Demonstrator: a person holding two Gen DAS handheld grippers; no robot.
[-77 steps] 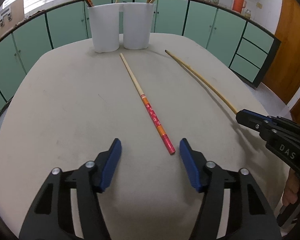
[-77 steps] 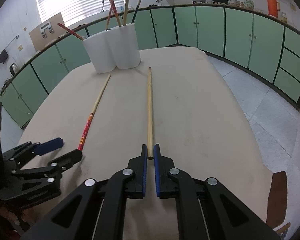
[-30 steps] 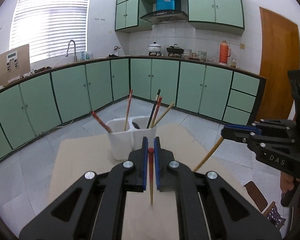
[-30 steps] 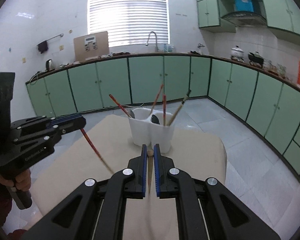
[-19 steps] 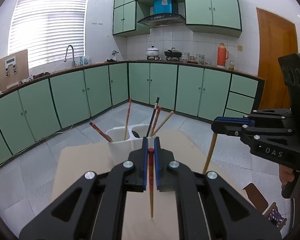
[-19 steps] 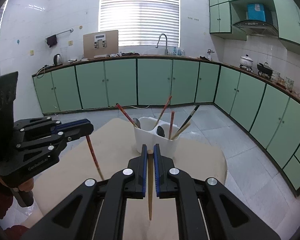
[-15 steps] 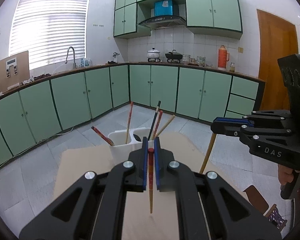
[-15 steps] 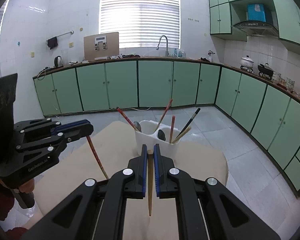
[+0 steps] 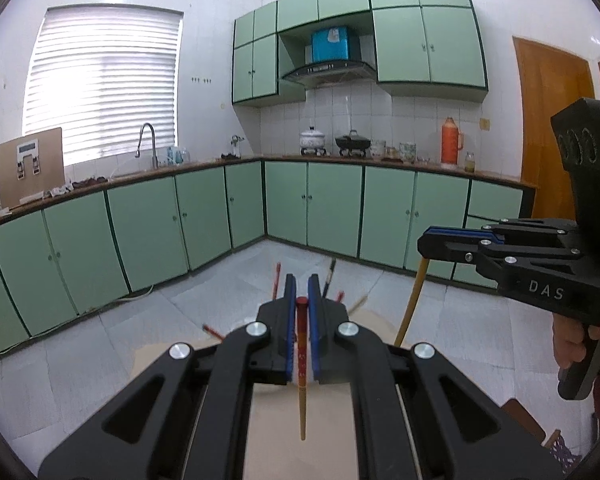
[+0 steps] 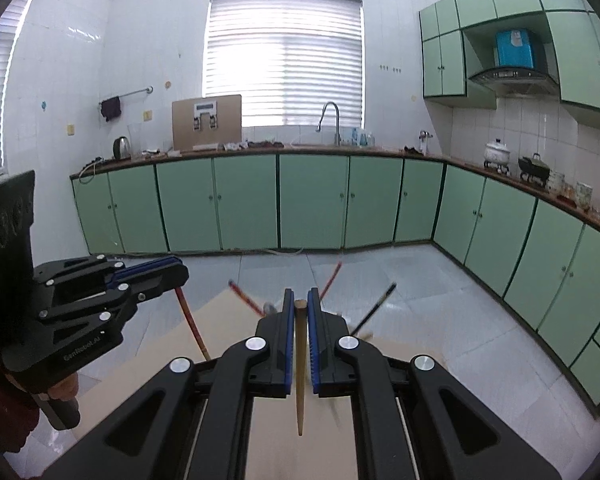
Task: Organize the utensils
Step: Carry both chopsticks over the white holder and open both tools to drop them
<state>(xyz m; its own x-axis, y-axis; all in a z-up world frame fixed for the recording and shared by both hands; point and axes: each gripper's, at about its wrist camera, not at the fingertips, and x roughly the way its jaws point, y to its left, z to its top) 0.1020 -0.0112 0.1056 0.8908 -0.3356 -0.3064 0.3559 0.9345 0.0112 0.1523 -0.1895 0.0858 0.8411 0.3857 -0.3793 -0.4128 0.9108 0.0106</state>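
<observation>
My left gripper (image 9: 301,300) is shut on the red-ended patterned chopstick (image 9: 301,380), which hangs point down above the table (image 9: 324,432). My right gripper (image 10: 299,304) is shut on the plain wooden chopstick (image 10: 299,384), also hanging point down. Each gripper shows in the other's view: the right one (image 9: 428,242) with its wooden chopstick (image 9: 410,300), the left one (image 10: 180,274) with its red chopstick (image 10: 190,322). The white holder is hidden behind my fingers; only the tips of utensils standing in it (image 9: 276,280) (image 10: 374,308) stick out.
Green kitchen cabinets (image 9: 332,208) run around the room, with a sink tap (image 10: 328,114) under the window and pots (image 9: 352,144) on the counter. The tiled floor (image 10: 420,276) lies beyond the table's far edge (image 10: 220,300).
Both grippers closed on the chopsticks lying on the table and lifted them upright. Over the last second both have risen further, so the holder has dropped out of sight behind the fingers.
</observation>
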